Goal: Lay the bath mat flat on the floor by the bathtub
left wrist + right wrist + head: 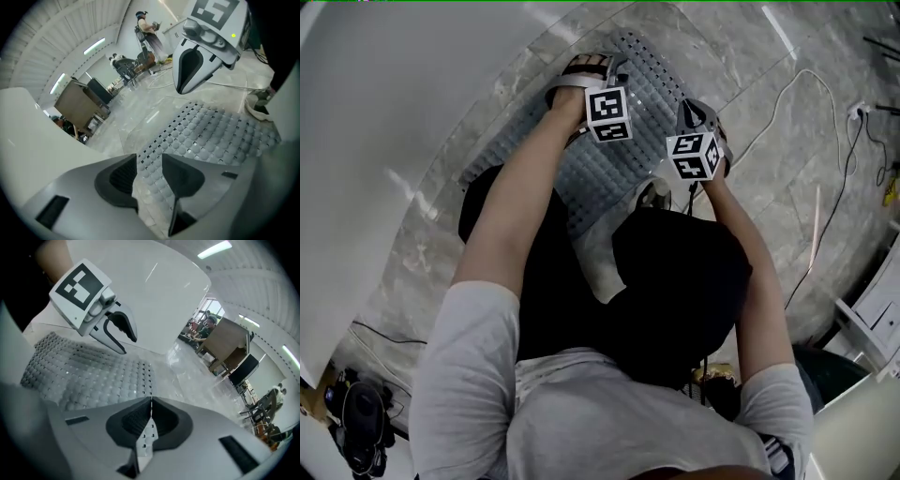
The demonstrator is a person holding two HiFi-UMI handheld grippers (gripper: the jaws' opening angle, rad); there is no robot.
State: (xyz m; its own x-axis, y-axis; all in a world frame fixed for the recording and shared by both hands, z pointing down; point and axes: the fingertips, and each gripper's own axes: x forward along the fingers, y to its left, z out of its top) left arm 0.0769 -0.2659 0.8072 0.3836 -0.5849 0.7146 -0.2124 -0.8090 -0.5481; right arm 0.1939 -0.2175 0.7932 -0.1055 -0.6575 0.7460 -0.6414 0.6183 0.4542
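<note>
The bath mat [652,80], grey, studded and dotted with holes, lies mostly on the marble floor [769,122] just beside the white bathtub [394,94], stretching away from the person's feet. Its near edge is raised off the floor and caught at two places.

The right gripper [151,420] is clenched on that edge: a thin strip of the mat [84,371] stands pinched between its closed jaws. The left gripper [149,173] has its jaws partly apart, and a thicker fold of the mat [215,131] fills the gap, touching both pads.

In the head view the left gripper [612,67] and right gripper [692,114] are near each other over the mat. A white shoe [652,197] rests at the mat's near end. Cables [797,94] trail across the floor to the right.
</note>
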